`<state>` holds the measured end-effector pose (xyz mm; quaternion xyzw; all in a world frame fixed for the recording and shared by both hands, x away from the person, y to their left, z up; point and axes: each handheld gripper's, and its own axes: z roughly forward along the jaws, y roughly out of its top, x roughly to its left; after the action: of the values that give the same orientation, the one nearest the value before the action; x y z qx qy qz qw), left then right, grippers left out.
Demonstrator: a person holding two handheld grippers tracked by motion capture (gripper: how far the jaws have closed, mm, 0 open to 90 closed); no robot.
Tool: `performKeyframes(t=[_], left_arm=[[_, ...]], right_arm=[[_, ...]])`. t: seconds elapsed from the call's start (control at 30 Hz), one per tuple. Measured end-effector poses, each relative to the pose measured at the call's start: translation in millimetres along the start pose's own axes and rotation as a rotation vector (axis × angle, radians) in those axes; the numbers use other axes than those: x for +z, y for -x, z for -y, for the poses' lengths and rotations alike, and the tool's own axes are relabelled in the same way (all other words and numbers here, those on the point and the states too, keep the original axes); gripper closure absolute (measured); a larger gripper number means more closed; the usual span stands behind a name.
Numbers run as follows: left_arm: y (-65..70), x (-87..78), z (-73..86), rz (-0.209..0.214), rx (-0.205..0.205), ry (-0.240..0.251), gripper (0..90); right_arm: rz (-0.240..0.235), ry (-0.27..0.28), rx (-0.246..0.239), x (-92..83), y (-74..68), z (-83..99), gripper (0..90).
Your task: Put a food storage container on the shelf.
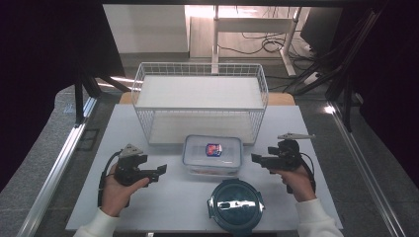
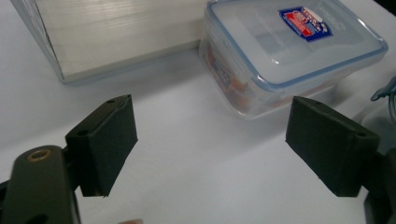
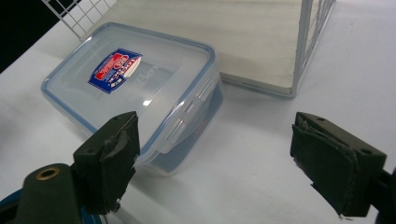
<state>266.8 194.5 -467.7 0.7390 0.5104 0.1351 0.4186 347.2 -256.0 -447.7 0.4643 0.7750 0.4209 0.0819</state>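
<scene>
One clear rectangular lidded box (image 1: 212, 155) with a blue seal and a red-blue label sits mid-bench, just in front of one white wire rack (image 1: 200, 101) with two shelves. One round dark-teal lidded container (image 1: 235, 204) lies near the front edge. Two tongs: left tongs (image 1: 160, 170) gaping, nothing between the jaws, left of the box; right tongs (image 1: 255, 158) also spread wide and empty, beside the box's right end. White bench (image 1: 163, 197).
</scene>
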Motion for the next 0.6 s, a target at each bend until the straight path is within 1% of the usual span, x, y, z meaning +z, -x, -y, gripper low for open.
performKeyframes(t=[0.03,0.07,0.17,0.2,0.23,0.27,0.3,0.33,0.37,0.4,0.43,0.47,0.5,0.53,0.6], left_arm=[[0.0,0.0,0.0,0.0,0.0,0.0,16.5],[-0.2,-0.2,-0.7,0.004,-0.011,0.007,16.9],[-1.4,-0.1,-2.2,0.008,-0.021,0.01,18.9],[-3.3,0.2,-4.4,0.035,-0.041,0.008,19.3],[-3.3,0.2,-4.4,0.035,-0.041,0.008,19.5],[-5.9,1.1,-6.3,0.073,-0.068,0.004,19.7],[-5.9,1.1,-6.3,0.073,-0.068,0.004,19.9],[-8.6,3.5,-9.3,0.098,-0.093,0.0,20.1],[-8.6,3.5,-9.3,0.098,-0.093,0.0,20.1],[-9.8,5.2,-11.0,0.106,-0.104,-0.002,20.1],[-11.0,6.8,-12.2,0.118,-0.117,0.002,20.2],[-12.5,10.5,-15.1,0.143,-0.14,0.003,19.8],[-12.5,10.5,-15.1,0.143,-0.14,0.003,18.9],[-12.8,14.1,-18.1,0.154,-0.151,-0.003,18.9],[-13.0,20.1,-22.9,0.164,-0.159,-0.01,17.8]], right_arm=[[-0.002,0.003,0.004,-0.2,0.6,0.2,15.2],[-0.006,0.002,0.008,-0.6,1.4,0.2,15.1],[-0.014,0.004,0.02,-0.1,2.0,0.2,14.2],[-0.017,0.003,0.024,0.0,1.8,0.1,14.0],[-0.02,0.003,0.024,0.2,1.2,0.0,13.9],[-0.024,0.0,0.024,0.4,0.5,-0.2,13.9],[-0.024,0.0,0.024,0.4,0.5,-0.2,13.9],[-0.033,-0.003,0.022,1.7,-0.8,-0.4,13.8],[-0.033,-0.003,0.022,1.7,-0.8,-0.4,13.8],[-0.039,-0.004,0.02,2.7,-1.0,-0.6,13.8],[-0.044,-0.008,0.024,3.9,-1.4,-0.9,13.9],[-0.051,-0.014,0.024,6.5,-1.4,-1.7,13.9],[-0.051,-0.014,0.024,6.5,-1.4,-1.7,13.9],[-0.055,-0.017,0.028,8.0,-1.8,-2.3,13.9],[-0.062,-0.029,0.029,11.3,-2.8,-3.9,13.9]])
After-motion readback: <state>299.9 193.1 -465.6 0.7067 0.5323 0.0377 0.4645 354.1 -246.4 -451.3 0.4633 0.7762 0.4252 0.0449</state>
